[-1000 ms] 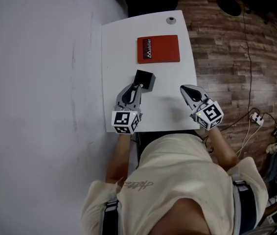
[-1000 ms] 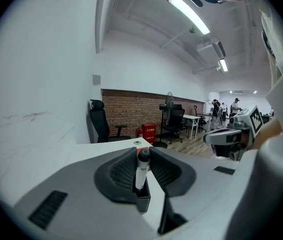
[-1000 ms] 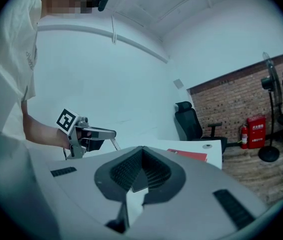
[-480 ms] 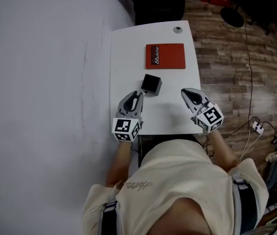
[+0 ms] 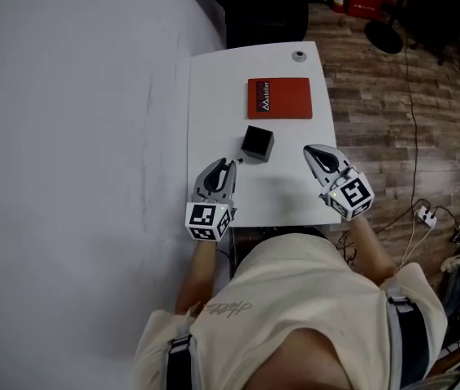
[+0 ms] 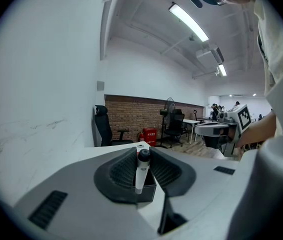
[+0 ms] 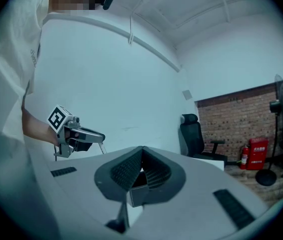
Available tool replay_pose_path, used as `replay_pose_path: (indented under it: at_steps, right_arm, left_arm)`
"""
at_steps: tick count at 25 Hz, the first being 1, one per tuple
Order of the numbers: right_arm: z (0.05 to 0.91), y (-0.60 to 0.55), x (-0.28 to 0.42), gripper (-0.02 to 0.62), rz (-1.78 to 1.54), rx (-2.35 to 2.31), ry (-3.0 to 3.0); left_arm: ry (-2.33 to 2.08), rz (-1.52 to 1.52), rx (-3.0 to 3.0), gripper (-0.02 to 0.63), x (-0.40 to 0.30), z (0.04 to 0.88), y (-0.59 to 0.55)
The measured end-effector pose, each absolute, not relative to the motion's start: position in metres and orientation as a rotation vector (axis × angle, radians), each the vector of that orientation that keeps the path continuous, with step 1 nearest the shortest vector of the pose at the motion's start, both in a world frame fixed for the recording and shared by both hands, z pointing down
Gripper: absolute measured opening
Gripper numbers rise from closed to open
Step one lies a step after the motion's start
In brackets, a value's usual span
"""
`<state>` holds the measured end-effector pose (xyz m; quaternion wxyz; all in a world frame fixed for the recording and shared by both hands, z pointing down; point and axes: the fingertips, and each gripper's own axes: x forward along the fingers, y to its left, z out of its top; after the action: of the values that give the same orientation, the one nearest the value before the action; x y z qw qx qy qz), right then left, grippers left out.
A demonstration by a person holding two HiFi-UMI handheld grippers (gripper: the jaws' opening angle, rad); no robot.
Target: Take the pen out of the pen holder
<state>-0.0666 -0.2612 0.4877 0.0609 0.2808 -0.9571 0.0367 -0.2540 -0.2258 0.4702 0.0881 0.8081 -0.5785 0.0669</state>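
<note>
One white table (image 5: pixel 214 96) on wood floor (image 5: pixel 376 112); left gripper (image 5: pixel 227 163) fingers (image 6: pixel 117 171) pinch pen (image 6: pixel 140 173), right gripper (image 5: pixel 310 149) fingers (image 7: pixel 123 171) closed.

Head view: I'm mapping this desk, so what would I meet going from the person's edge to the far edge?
left gripper holding the pen → black pen holder → red book → round grey cap

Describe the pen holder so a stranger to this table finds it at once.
Start at the white table and find the flat red book near its far end. Just nearer the person than the book stands the pen holder, a small square box. It is the only black, boxy thing there; the book is flat and red, the grey cap round.
</note>
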Motion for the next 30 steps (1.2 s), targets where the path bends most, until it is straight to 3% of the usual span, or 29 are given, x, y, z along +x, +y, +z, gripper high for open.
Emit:
replay_pose_path:
  at_steps: [30]
  right_arm:
    - [0.483,-0.250,-0.086,0.006,0.108,0.866,-2.896]
  left_arm:
    - [-1.688,0.144,2.412,0.090,-0.272,0.479,-0.227]
